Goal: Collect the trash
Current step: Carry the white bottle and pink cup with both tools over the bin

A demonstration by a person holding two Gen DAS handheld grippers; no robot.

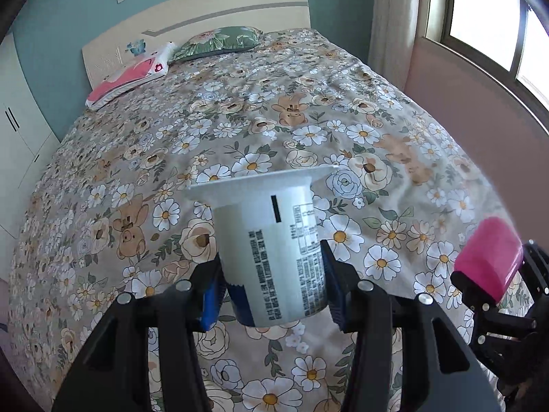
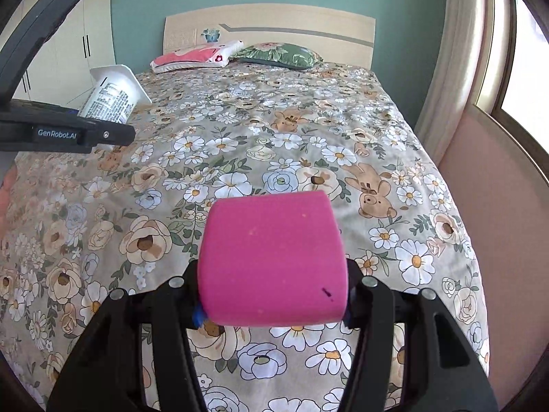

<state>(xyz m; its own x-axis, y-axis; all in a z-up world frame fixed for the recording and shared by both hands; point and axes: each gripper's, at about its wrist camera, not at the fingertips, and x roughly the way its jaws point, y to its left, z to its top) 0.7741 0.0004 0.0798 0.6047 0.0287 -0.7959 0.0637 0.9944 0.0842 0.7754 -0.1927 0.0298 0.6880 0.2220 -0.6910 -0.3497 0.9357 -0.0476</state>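
The left hand-held gripper (image 1: pixel 272 288) is clamped on a white plastic cup (image 1: pixel 271 243), its two fingers pressing the lower body from either side. The cup is held above the bed (image 1: pixel 240 120) with its wide flanged rim pointing away from the camera and printed text running down its side (the print is too small to read). In the right wrist view the same cup (image 2: pixel 113 98) shows at the far left, tilted, sticking out of the left hand-held gripper (image 2: pixel 103 127).

The right hand-held gripper (image 2: pixel 274 304) is closed on a pink foam block (image 2: pixel 272 257), which fills the space between its fingers and has a few pale specks and one dark mark on its face. From the left wrist view this block (image 1: pixel 489 257) appears at the right edge, held over the bed's near right side by the right hand-held gripper (image 1: pixel 480 288).

The bed is covered by a flowered spread with small bear figures. At its head lie a pink and white pillow (image 2: pixel 195 56) and a green flowered pillow (image 2: pixel 278 53), side by side against a pale wooden headboard (image 2: pixel 274 20). A window (image 1: pixel 490 24) stands to the right, and white wardrobe doors (image 2: pixel 68 55) to the left.
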